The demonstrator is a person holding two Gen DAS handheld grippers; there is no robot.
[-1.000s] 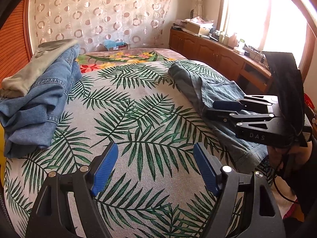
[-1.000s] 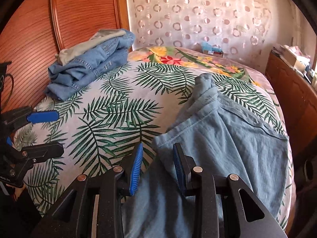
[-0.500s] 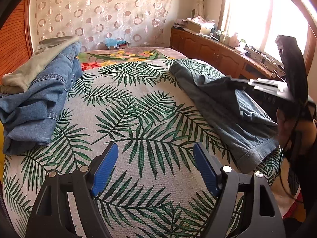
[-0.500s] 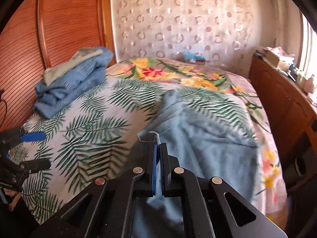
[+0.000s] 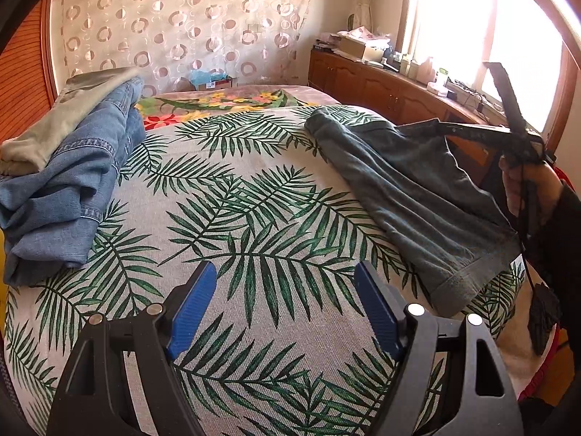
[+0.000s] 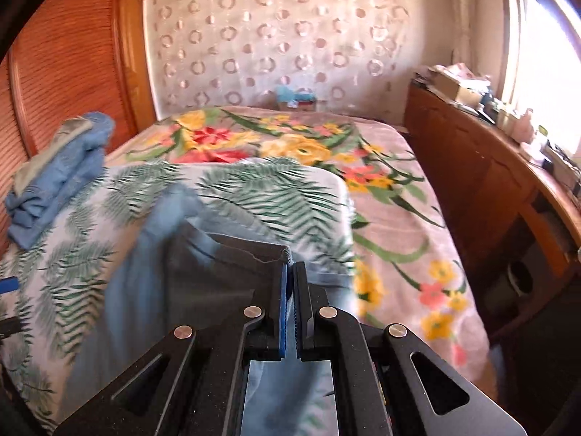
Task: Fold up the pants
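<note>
Jeans (image 5: 410,196) lie at the right of the frame on the palm-leaf bedspread (image 5: 254,218), one edge lifted and clamped in the right tongs (image 6: 289,272). Left tongs (image 5: 285,305) stand apart above bare bedspread; folded denim stack (image 5: 69,178) upper left.

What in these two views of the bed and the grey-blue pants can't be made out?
- Grey-blue pants: in the left wrist view the near hem runs behind the open left gripper; in the right wrist view they are motion-blurred and the right gripper, shut on their edge, covers the near part.
- Folded blue jeans pile: count unclear, layers overlap.
- Cluttered wooden counter: items too small, washed out by window glare.
</note>
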